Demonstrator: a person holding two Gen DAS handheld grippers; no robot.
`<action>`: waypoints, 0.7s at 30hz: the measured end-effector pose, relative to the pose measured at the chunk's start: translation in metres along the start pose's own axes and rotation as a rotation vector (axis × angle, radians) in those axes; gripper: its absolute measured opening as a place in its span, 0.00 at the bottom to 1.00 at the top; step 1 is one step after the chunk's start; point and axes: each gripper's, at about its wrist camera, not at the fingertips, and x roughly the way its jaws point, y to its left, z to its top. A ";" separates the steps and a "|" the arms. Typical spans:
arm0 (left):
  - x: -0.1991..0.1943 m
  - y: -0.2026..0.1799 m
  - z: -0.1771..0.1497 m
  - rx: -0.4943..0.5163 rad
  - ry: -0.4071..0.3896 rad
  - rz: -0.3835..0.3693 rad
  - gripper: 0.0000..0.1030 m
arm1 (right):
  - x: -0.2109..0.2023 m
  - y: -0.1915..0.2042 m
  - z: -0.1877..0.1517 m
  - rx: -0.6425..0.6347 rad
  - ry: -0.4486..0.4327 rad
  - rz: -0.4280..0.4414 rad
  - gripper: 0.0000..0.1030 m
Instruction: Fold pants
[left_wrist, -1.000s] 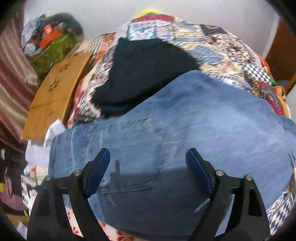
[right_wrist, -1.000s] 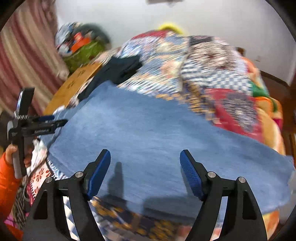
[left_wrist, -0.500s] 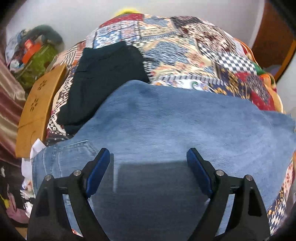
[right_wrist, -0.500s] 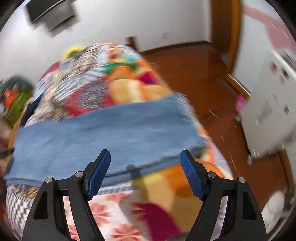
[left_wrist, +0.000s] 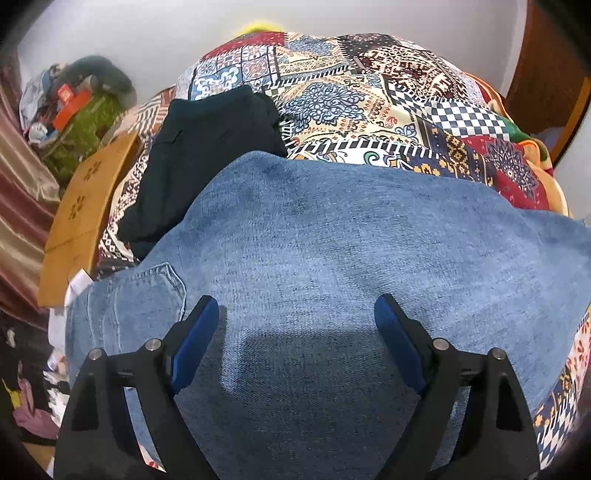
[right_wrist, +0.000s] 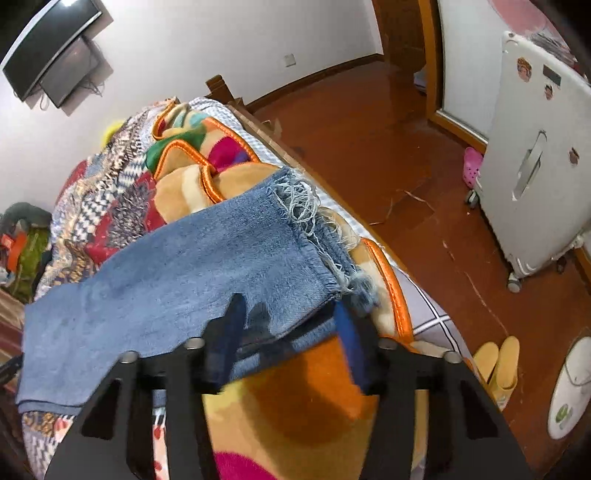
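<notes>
Right now the jeans lie stretched flat across the patchwork quilt on the bed, legs laid one over the other so they read as 1 long blue strip. Their long axis runs sideways across both camera views: waist and back pocket toward the person's left, frayed hems out at the right, near the bed's edge over the wooden floor.

The left gripper hovers low above the seat of the jeans, its 2 blue fingers spread wide and holding nothing. A folded black garment sits just beyond the jeans on the quilt, its near edge tucked under the denim.

The right gripper is down at the hem end. Its jaws are partly drawn in and straddle the near corner of the cuff, blurred, and denim sits between them, but I cannot tell whether they have actually pinched the cloth or are only closing around it.

So the right hand is the one nearer the hems, and the left is nearer the waist. My guess is the next fold carries the hem end along that long axis toward the waist, which means the cuff grip has to catch both layers, or the lower leg stays behind.
</notes>
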 end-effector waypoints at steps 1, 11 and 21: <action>0.001 0.002 0.000 -0.012 0.002 -0.003 0.88 | 0.002 0.002 0.000 -0.009 -0.007 -0.015 0.25; -0.026 0.034 0.010 -0.052 0.010 -0.053 0.88 | -0.039 0.012 0.016 -0.128 -0.201 -0.093 0.05; -0.012 0.034 -0.020 0.000 0.061 -0.043 0.90 | 0.015 0.000 0.002 -0.108 -0.034 -0.145 0.05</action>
